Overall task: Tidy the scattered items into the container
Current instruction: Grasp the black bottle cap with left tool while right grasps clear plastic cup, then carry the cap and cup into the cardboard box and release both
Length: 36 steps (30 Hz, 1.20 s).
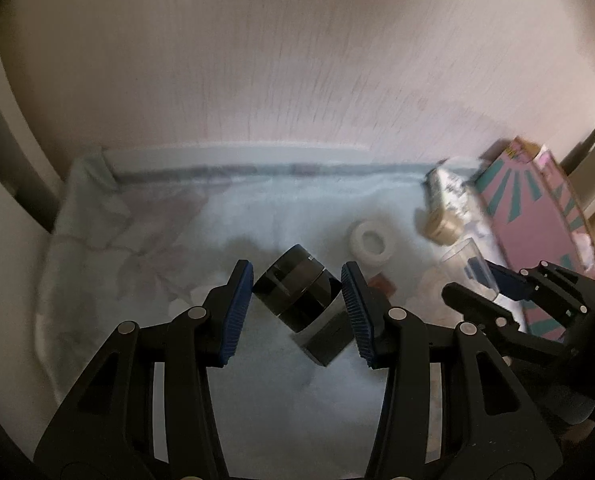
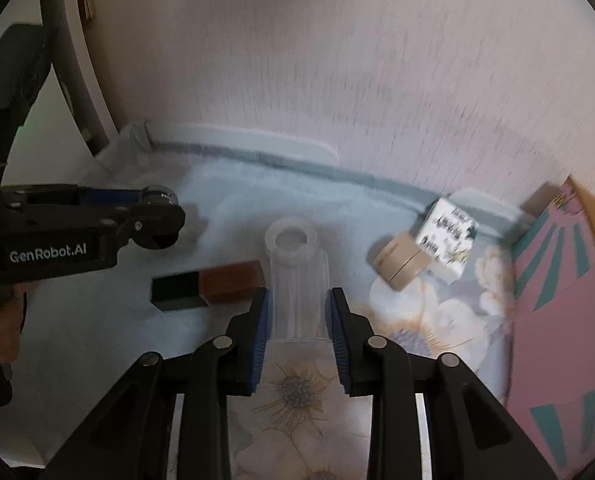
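**A:** Start with what is nearest you. Your left gripper point(image 1: 297, 300) has its blue pads pinching the black jar point(image 1: 297, 294) at its sides. The jar sits tilted between them, with its shadow on the cloth below, so I judge it lifted clear.

**B:** And the other hand?

**A:** Your right gripper point(image 2: 297, 320) has its fingers pressed against both sides of the clear ribbed bottle point(image 2: 297, 280). The bottle points away from you, neck forward; you hold it by the body, likely because the ribbed sides are parallel and give the pads a square bite. Whether it is off the cloth, I cannot tell.

**B:** What lies past the two grips?

**A:** Just beside the bottle, to its left, the red-and-black box point(image 2: 209, 286) lies flat on the floral cloth point(image 2: 297, 396). In the left view the white tape roll point(image 1: 372, 242) lies beyond the jar. Farther right, the beige cylinder point(image 2: 401, 266) lies on its side, touching the white printed box point(image 2: 447, 240), both near the container.

**B:** So where does everything go?

**A:** The pink box with teal rays point(image 2: 557, 320) stands at the far right edge, its wall facing you. I judge it to be the container. Both held items are still outside it, so you carry each rightward over that wall.
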### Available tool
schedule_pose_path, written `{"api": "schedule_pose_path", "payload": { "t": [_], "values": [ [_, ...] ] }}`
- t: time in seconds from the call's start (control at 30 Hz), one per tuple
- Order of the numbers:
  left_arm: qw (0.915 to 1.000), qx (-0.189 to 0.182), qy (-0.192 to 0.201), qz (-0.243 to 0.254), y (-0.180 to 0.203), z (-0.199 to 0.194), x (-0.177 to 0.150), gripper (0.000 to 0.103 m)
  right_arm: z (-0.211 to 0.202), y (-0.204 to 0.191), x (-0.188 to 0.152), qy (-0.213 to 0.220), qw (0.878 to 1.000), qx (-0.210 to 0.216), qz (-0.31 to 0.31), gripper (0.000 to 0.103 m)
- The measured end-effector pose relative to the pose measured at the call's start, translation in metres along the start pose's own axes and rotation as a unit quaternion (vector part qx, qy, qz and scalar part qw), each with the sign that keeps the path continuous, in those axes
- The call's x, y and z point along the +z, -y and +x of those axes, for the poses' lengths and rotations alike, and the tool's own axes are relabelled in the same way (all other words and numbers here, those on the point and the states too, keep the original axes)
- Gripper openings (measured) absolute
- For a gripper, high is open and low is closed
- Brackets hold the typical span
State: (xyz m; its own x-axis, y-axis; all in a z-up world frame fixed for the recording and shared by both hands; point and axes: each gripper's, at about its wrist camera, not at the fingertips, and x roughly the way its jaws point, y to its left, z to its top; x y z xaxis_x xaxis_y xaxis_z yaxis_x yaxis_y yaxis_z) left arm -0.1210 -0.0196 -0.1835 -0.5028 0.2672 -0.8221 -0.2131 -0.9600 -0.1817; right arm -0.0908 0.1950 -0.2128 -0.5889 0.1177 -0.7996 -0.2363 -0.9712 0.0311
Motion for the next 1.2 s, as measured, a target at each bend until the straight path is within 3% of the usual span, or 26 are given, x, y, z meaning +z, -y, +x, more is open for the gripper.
{"api": "schedule_pose_path", "payload": {
  "t": [0.33,0.57,0.87,1.2],
  "values": [
    [0.9986,-0.027,0.031,0.033,0.054,-0.066,0.025,0.042,-0.094,0.032,0.026,0.059,0.998,-0.003,0.038,0.027],
    [0.9944,-0.065,0.046,0.069,0.125,-0.091,0.031,0.042,-0.153,0.085,0.010,0.079,0.994,-0.030,0.073,0.027],
    [0.9852,-0.117,0.025,0.122,0.231,-0.079,0.020,0.042,-0.198,0.149,-0.039,0.067,0.989,-0.076,0.104,0.027],
    [0.9761,-0.138,-0.022,0.166,0.322,-0.038,-0.012,0.042,-0.209,0.197,-0.093,0.040,0.988,-0.082,0.125,0.027]
  ]
}}
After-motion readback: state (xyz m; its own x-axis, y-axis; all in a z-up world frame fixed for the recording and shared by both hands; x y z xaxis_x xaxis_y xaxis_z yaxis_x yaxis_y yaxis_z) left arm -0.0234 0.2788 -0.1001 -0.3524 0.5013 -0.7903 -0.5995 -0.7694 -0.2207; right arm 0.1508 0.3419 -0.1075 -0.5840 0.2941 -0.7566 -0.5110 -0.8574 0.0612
